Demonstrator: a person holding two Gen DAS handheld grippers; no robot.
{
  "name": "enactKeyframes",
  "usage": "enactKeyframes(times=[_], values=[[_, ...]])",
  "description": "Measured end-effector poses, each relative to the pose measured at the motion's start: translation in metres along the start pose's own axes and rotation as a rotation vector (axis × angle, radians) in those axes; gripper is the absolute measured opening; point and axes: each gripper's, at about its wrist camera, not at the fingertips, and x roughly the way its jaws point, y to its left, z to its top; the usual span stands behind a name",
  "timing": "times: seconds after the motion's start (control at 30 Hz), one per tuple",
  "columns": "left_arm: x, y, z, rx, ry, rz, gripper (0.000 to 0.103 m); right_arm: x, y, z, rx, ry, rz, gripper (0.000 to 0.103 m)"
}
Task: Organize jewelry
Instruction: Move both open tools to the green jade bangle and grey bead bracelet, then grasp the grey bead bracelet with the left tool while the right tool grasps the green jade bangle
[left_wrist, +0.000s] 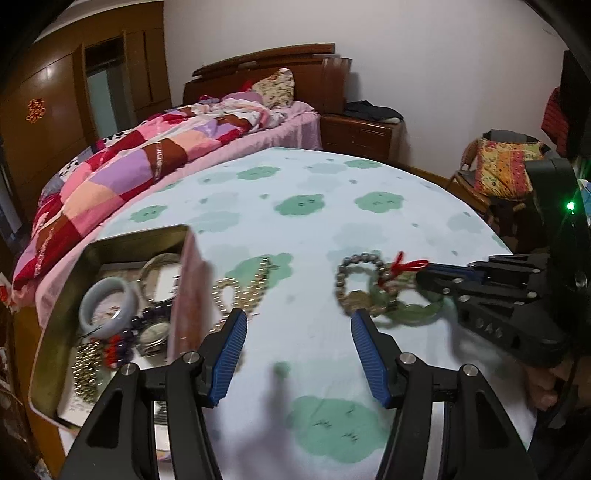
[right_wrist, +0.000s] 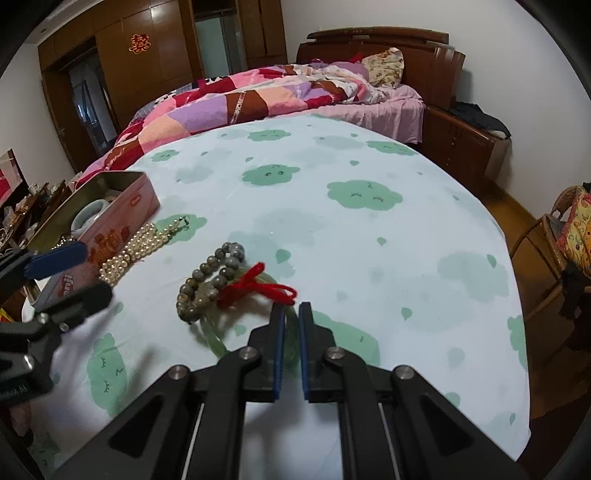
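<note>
Two grippers hang over a big table cloth (right_wrist: 332, 229) with green clouds on it. Next in size is the tin box (left_wrist: 110, 243), which sits at the left edge of the cloth (its side is pink with pictures). Inside the tin box lie a pale bangle (left_wrist: 107, 306), a clear ring and some beads. A pearl necklace (right_wrist: 136, 251) lies on the cloth, touching the side of the tin box. To the right of the tin box, well apart from it, a grey bead bracelet (right_wrist: 210, 273) lies on a green jade bangle (left_wrist: 410, 314) that has a red string (right_wrist: 255, 284) tied on. The left gripper (left_wrist: 299, 321) hangs just right of the tin box, spread wide, holding nothing. The right gripper (right_wrist: 291, 308) is pressed almost together, pinching the rim of the jade bangle.
</note>
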Motion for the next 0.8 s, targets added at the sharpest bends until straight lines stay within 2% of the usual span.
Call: enactKeyframes(times=[0.17, 0.53, 0.67, 0.7, 0.73, 0.8], values=[[0.004, -0.009, 0.001, 0.011, 0.001, -0.038, 0.059, -0.001, -0.001, -0.001, 0.006, -0.016, 0.046, 0.009], [0.016, -0.026, -0.002, 0.043, 0.019, -0.107, 0.058, 0.001, 0.011, -0.002, -0.052, -0.010, 0.027, 0.009], [0.022, -0.030, -0.002, 0.058, 0.047, -0.144, 0.037, 0.001, 0.012, -0.002, -0.057, -0.009, 0.029, 0.009], [0.024, -0.031, -0.002, 0.062, 0.057, -0.154, 0.025, 0.001, 0.012, -0.002, -0.058, -0.008, 0.031, 0.009], [0.026, -0.033, -0.002, 0.067, 0.069, -0.170, 0.016, 0.001, 0.013, -0.002, -0.059, -0.008, 0.032, 0.009], [0.027, -0.035, -0.002, 0.077, 0.080, -0.191, 0.013, 0.002, 0.014, -0.002, -0.061, -0.009, 0.034, 0.010]])
